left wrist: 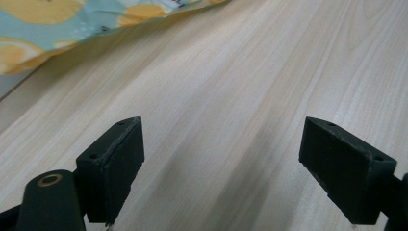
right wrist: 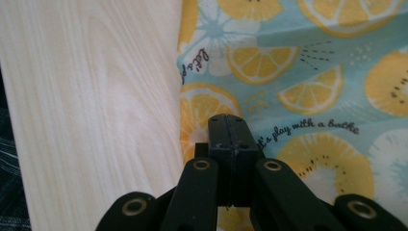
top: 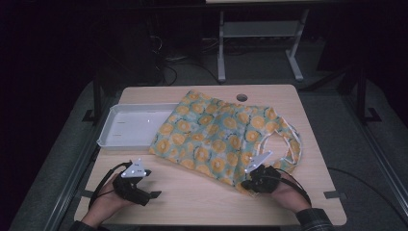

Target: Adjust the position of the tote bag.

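A light-blue cloth (top: 221, 132) printed with orange and kiwi slices lies spread across the middle of the wooden table (top: 192, 192), with white-edged strap loops (top: 288, 144) at its right side. My right gripper (top: 246, 183) sits at the cloth's near corner. In the right gripper view its jaws (right wrist: 228, 130) are pressed together just above the cloth (right wrist: 312, 72), close to its edge, and no fabric shows between the pads. My left gripper (top: 151, 184) rests at the table's near left, open over bare wood (left wrist: 221, 159). The cloth's edge (left wrist: 48, 29) lies farther off.
A shallow white tray (top: 110, 139) stands at the back left; the cloth overlaps its right end. A round cable hole (top: 242, 97) sits near the table's far edge. Table legs and cables stand on the dark floor behind.
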The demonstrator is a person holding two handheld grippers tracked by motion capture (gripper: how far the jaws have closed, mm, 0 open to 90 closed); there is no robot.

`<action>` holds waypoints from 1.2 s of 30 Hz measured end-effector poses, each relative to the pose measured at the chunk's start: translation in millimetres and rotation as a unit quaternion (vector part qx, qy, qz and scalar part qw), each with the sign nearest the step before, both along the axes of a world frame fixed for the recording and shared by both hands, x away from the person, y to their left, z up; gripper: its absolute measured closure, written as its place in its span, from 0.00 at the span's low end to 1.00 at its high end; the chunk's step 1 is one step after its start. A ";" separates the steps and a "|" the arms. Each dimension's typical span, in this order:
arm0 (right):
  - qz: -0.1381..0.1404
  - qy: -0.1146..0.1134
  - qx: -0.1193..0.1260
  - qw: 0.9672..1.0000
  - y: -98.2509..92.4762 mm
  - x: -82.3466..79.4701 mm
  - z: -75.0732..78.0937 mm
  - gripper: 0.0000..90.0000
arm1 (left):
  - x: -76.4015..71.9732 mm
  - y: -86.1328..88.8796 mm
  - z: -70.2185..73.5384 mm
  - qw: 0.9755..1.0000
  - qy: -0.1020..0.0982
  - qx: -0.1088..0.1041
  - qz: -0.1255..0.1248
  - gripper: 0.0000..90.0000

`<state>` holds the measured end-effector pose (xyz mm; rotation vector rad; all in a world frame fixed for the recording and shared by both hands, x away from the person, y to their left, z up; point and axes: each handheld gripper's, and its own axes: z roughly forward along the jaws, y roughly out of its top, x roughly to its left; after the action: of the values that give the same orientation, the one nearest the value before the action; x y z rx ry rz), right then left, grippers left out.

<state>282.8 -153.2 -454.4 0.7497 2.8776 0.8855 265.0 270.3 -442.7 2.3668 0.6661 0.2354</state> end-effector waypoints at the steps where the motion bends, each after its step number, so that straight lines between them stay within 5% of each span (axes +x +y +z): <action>1: 0.005 -0.003 -0.001 1.000 2.7 -0.3 -0.4 1.00 | -0.1 -0.2 -0.1 1.000 0.000 -0.001 0.001 0.17; 22: 0.073 -0.018 0.011 0.997 82.7 -9.2 -1.5 1.00 | 0.2 -1.7 0.5 1.000 0.008 -0.003 0.005 0.19; 29: 0.060 -0.026 0.027 0.997 70.4 -8.4 9.4 1.00 | -0.9 -7.3 4.0 1.000 0.005 -0.007 -0.004 0.29; 36: 0.003 -0.033 0.038 0.999 38.6 -4.2 26.4 0.95 | 0.1 -28.6 15.0 0.999 0.005 -0.043 -0.017 0.64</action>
<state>278.6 -114.5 -428.1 0.7041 2.8047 1.0070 265.1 241.6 -427.7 2.2964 0.6290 0.1760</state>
